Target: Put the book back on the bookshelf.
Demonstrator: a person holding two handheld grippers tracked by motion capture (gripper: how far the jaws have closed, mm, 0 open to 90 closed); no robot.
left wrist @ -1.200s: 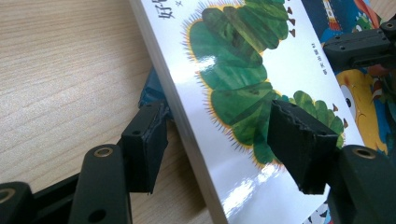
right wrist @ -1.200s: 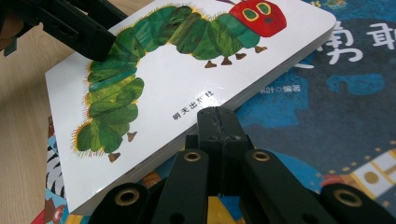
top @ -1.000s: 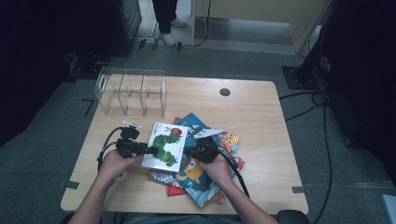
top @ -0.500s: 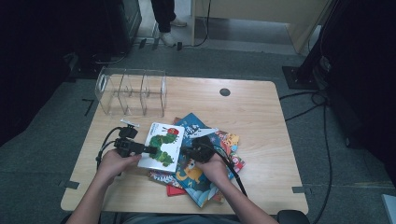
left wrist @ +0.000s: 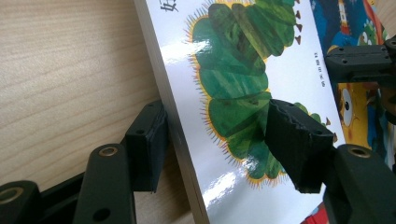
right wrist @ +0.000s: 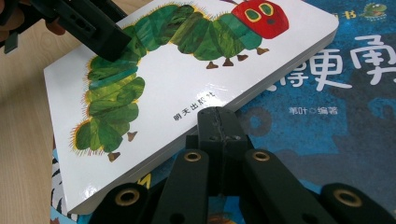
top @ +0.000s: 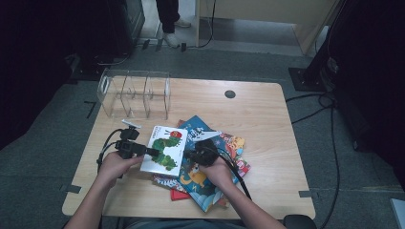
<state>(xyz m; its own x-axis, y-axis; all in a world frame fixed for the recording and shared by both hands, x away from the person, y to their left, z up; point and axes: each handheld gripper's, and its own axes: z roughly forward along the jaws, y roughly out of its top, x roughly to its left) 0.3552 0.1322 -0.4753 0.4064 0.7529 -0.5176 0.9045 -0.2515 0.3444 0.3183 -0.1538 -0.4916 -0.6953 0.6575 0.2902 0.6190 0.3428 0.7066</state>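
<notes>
A white board book with a green caterpillar on its cover lies on a spread pile of colourful picture books near the front of the light wooden table. The left gripper has its jaws spread wide around the book's left edge, one against the spine side, one over the cover, not clamped. The right gripper presses its closed jaws against the book's right edge, holding nothing. A clear plastic divided organiser stands well apart at the table's far left.

A lab or studio space is suggested — grey carpet is taped. Cables are trailed past dark stands around one wooden table.
</notes>
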